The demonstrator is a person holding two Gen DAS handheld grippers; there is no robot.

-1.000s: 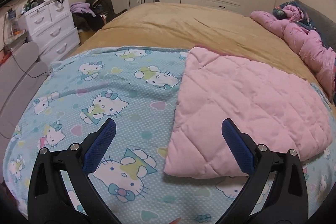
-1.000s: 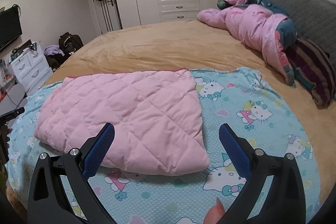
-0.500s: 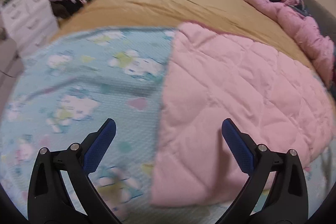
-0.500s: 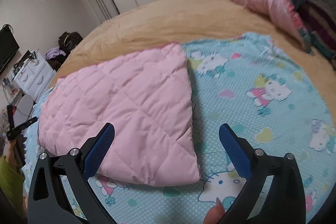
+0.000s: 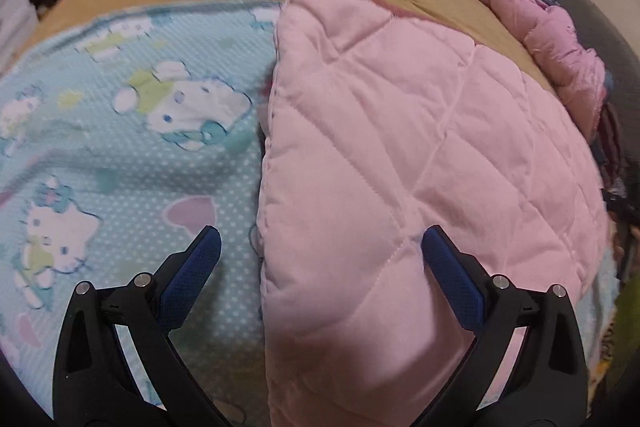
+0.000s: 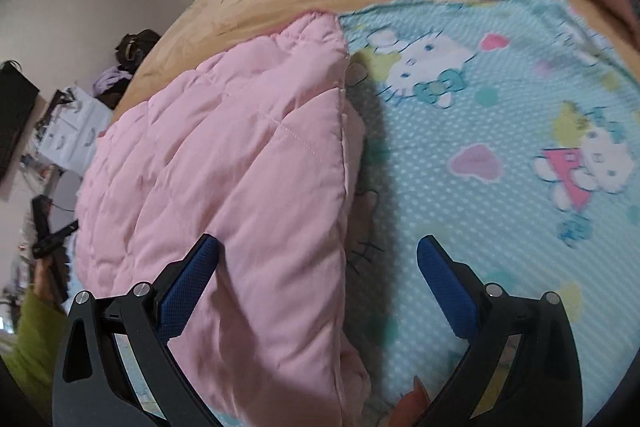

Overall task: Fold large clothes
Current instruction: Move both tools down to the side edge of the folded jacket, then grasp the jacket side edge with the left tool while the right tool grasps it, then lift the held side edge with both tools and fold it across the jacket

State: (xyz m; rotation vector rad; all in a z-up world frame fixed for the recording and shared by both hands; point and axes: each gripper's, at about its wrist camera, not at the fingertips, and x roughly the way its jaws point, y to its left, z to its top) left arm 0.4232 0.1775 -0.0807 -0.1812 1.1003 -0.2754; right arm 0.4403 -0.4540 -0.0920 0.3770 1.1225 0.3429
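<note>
Grippers left (image 5: 320,255) and right (image 6: 318,263), both wide, straddle pink quilted padded garment's (image 5: 420,167) near corners; next, pinch and fold.

left tongs (image 5: 320,255) | right tongs (image 6: 318,265) | both closer to pink quilt (image 5: 420,167) edges

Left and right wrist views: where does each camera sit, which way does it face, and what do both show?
Left wrist: on the left gripper, open, facing down over the left edge of the pink quilted garment; only its own fingers show.
Right wrist: on the right gripper, open, over the garment's right edge; a green sleeve shows at left.
Shared: the garment and the cartoon-cat blanket.
</note>
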